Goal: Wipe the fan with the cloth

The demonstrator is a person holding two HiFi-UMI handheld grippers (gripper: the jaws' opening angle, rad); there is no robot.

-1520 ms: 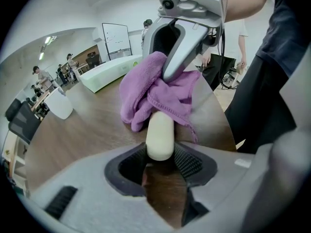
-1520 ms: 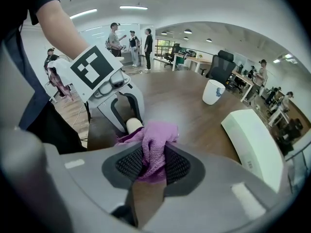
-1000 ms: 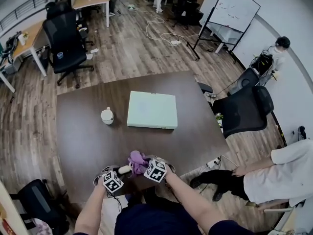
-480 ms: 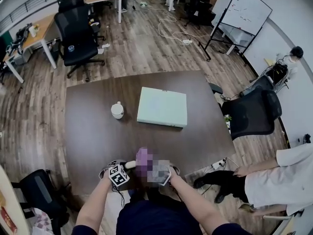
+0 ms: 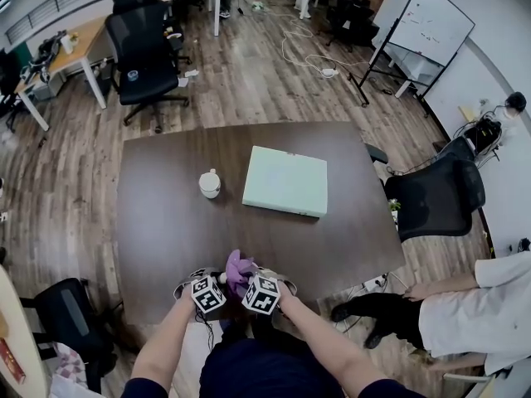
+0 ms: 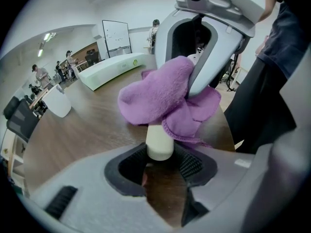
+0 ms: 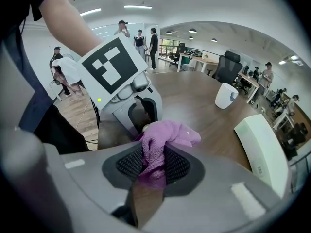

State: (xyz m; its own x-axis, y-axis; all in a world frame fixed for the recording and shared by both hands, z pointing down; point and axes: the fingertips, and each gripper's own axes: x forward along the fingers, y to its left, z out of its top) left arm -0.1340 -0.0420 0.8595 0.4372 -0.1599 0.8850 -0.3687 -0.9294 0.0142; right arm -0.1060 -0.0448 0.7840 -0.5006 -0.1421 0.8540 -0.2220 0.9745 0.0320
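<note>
Both grippers meet at the near edge of the brown table [image 5: 166, 222]. My left gripper [image 6: 160, 161] is shut on the white handle of the fan [image 6: 159, 145], which stands up between its pads. The fan's head is hidden under the purple cloth [image 6: 163, 93]. My right gripper [image 7: 154, 166] is shut on a bunched fold of that cloth [image 7: 167, 132] and presses it against the top of the fan. In the head view the cloth [image 5: 237, 268] sits just beyond the left gripper [image 5: 219, 279] and the right gripper [image 5: 246, 277].
A white mug [image 5: 209, 183] and a flat pale-green box [image 5: 286, 181] lie mid-table, well beyond the grippers. A black office chair [image 5: 440, 197] stands at the table's right side, and a person in white [image 5: 473, 305] crouches on the floor to the right.
My right gripper has slid with the cloth toward the left gripper and rolled a little. The left gripper and the fan handle have stayed put.
</note>
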